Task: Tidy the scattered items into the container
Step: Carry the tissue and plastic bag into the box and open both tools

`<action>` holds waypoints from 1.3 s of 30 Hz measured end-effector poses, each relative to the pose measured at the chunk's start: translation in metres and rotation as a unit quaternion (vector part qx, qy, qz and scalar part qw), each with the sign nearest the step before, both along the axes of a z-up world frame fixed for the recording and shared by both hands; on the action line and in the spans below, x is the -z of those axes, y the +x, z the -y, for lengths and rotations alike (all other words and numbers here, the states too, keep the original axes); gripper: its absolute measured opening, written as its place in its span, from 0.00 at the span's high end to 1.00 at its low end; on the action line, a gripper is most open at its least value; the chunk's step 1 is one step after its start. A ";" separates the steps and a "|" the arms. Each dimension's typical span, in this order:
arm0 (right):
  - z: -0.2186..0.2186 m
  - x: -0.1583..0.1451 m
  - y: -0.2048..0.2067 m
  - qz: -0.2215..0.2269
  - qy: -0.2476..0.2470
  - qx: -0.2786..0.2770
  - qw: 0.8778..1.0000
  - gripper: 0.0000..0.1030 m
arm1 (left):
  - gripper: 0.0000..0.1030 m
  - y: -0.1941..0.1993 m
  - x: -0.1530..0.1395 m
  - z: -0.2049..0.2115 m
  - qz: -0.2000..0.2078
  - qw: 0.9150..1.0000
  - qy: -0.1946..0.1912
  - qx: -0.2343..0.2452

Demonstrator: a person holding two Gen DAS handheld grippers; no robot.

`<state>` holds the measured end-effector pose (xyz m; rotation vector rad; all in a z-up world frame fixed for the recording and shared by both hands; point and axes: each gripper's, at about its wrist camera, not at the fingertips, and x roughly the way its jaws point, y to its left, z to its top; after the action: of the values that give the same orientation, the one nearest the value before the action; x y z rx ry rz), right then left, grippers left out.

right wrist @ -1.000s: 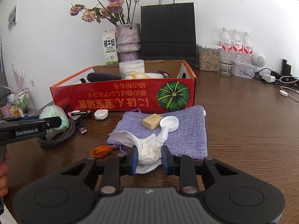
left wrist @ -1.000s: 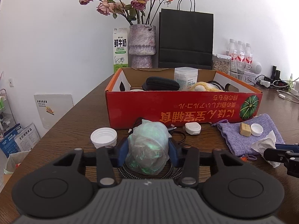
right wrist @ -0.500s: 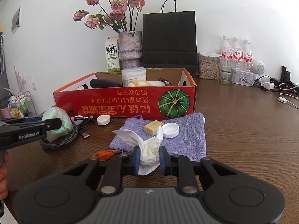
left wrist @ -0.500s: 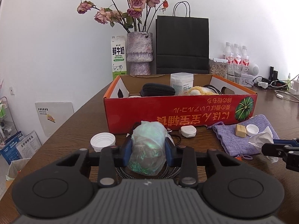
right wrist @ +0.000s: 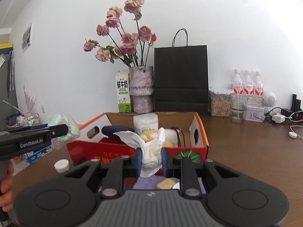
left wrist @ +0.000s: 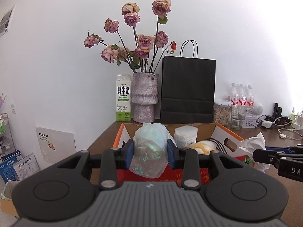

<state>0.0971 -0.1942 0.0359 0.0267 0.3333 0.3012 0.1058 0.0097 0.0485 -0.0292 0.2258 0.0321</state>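
Left gripper (left wrist: 150,152) clamped on a crumpled plastic bag (left wrist: 149,151), right gripper (right wrist: 151,159) clamped on a crumpled tissue (right wrist: 151,149); both held above the table before the red cardboard box (right wrist: 200,132)

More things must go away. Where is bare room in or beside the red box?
The widest bare patch is the table right of the red box, bordered by the jar and glass behind and the white cable. Inside the box, middle and right are crowded: white tub, yellow item, black cords. In front lies the purple cloth.
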 end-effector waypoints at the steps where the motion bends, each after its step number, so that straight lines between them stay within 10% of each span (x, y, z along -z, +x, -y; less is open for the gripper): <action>1: -0.003 -0.003 0.006 0.002 0.001 -0.003 1.000 0.81 | 0.65 0.006 -0.003 -0.001 0.001 1.000 -0.004 -0.003; 21: -0.071 0.001 0.132 -0.037 0.036 -0.043 0.998 0.81 | 0.65 0.110 0.022 -0.033 -0.058 0.994 -0.072 -0.064; 39: -0.078 0.025 0.135 -0.068 0.007 -0.050 0.996 0.80 | 0.62 0.113 0.038 -0.024 -0.082 0.994 -0.047 -0.054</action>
<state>0.2323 -0.1163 0.0105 0.0452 0.4684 0.4012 0.2185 0.0334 0.0109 -0.1340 0.3890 0.1328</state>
